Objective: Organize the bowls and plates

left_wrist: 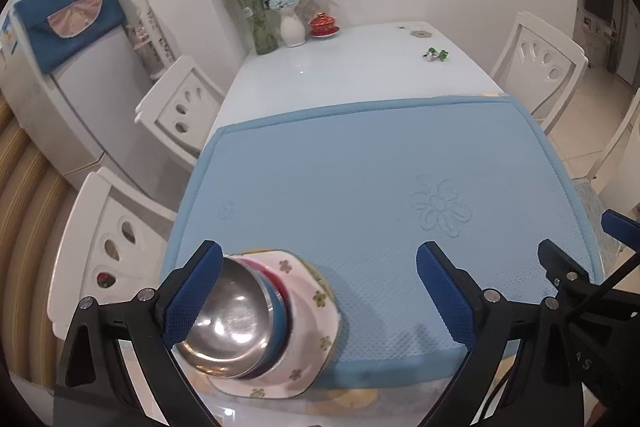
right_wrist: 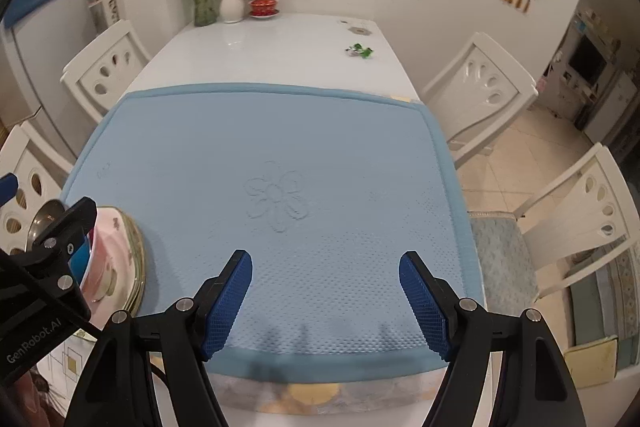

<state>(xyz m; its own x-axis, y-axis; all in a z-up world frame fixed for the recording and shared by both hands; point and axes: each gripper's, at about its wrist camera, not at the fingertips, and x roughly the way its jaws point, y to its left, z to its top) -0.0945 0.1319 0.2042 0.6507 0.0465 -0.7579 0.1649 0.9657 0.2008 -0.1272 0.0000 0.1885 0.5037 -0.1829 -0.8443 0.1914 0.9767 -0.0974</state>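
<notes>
So the stack (left_wrist: 264, 319) of bowls on floral plates sits at the blue mat's (left_wrist: 380, 179) near-left corner, right by the left claw (left_wrist: 320, 299), closer than the right claw (right_wrist: 326, 301); both claws gape wide, holding nothing.

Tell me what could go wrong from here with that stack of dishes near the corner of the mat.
1. The stack, a steel bowl nested on coloured bowls over a floral plate, sits at the blue mat's near left corner, close to the table edge; a nudge might tip it off.
2. The open left gripper has one finger beside the steel bowl; a sideways sweep could knock it.
</notes>
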